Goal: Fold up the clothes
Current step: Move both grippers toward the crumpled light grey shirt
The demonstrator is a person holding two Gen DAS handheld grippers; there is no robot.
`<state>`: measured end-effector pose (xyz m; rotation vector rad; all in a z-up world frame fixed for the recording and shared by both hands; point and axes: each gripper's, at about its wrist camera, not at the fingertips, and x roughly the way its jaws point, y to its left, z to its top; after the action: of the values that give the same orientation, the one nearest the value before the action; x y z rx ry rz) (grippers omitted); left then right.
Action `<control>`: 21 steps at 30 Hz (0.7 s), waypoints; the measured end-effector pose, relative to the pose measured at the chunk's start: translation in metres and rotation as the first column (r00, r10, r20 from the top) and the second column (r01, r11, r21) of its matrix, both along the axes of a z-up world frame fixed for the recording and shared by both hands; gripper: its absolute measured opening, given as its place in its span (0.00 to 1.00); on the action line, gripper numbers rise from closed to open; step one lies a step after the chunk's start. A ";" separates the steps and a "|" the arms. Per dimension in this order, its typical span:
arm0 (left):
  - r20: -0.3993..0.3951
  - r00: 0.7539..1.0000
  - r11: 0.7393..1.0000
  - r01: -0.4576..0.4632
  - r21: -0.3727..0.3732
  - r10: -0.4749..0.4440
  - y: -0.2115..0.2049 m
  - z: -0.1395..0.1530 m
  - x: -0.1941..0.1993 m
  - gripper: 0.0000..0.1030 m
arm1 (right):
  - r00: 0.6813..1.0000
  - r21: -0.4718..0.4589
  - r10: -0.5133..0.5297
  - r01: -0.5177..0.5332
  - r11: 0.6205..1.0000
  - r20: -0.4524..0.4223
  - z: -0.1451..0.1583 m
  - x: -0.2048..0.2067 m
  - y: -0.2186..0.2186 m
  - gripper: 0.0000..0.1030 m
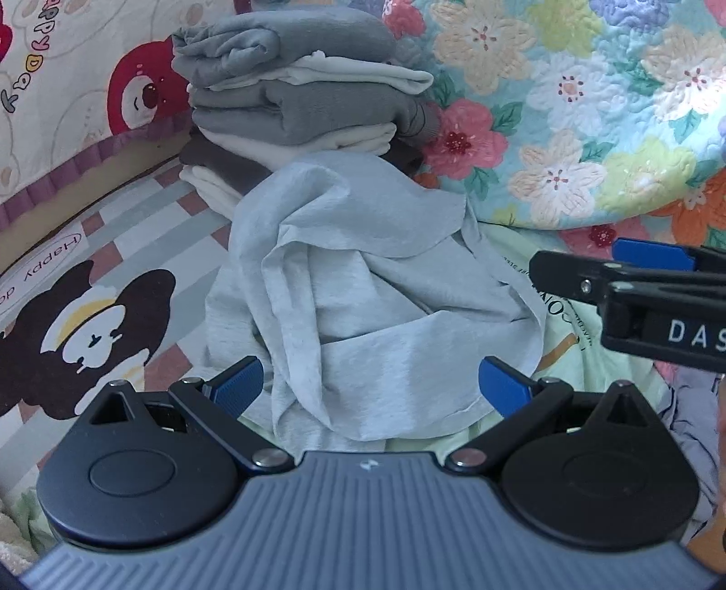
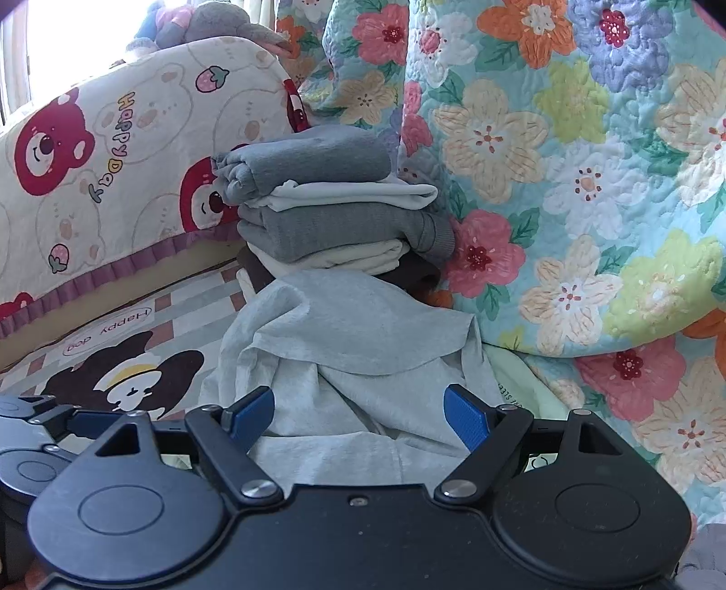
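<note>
Bed sheet [image 1: 149,236] with pink and grey checks and one brown cartoon dog [image 1: 90,336] at lower left of the left wrist view; bear-print cushion [image 2: 113,172] across the upper left of the right wrist view, floral quilt [image 1: 590,113] filling the upper right. One stack of folded clothes [image 1: 295,100] at upper centre, about six layers alternating grey, white and one dark brown near the bottom. One crumpled light grey garment [image 1: 372,317] heaped at frame centre just in front of the stack, lying partly on a pale green printed cloth [image 1: 562,345]. Two grippers. Left gripper [image 1: 370,390] at bottom centre of its view, blue fingers [image 1: 238,385] spread wide and empty, garment's near edge between and beneath them. Right gripper [image 2: 358,420] likewise released, blue fingers [image 2: 467,420] apart over the garment's near part, holding nothing; also seen entering from the right edge of the left wrist view. One plush toy [image 2: 213,22] on top of the cushion, upper left.
</note>
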<state>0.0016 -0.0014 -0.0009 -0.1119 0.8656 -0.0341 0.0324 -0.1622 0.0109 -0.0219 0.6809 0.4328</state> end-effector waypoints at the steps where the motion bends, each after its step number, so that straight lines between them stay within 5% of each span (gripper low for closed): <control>1: -0.008 1.000 1.000 0.000 0.012 0.000 -0.001 0.000 0.001 1.00 | 1.000 0.002 0.002 -0.002 1.000 -0.001 0.000 0.000 0.000 0.83; 6: -0.039 0.999 0.998 -0.003 0.068 0.006 -0.004 -0.003 0.004 1.00 | 1.000 -0.005 0.011 -0.011 1.000 -0.015 0.001 0.003 0.000 0.83; 21: -0.053 0.998 1.000 -0.021 0.017 0.022 0.011 -0.014 -0.005 1.00 | 0.999 -0.029 0.027 -0.028 0.999 -0.023 -0.006 0.003 0.010 0.83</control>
<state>-0.0036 0.0100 -0.0151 -0.1069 0.9179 -0.0043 0.0352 -0.1525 0.0049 -0.0538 0.7099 0.4504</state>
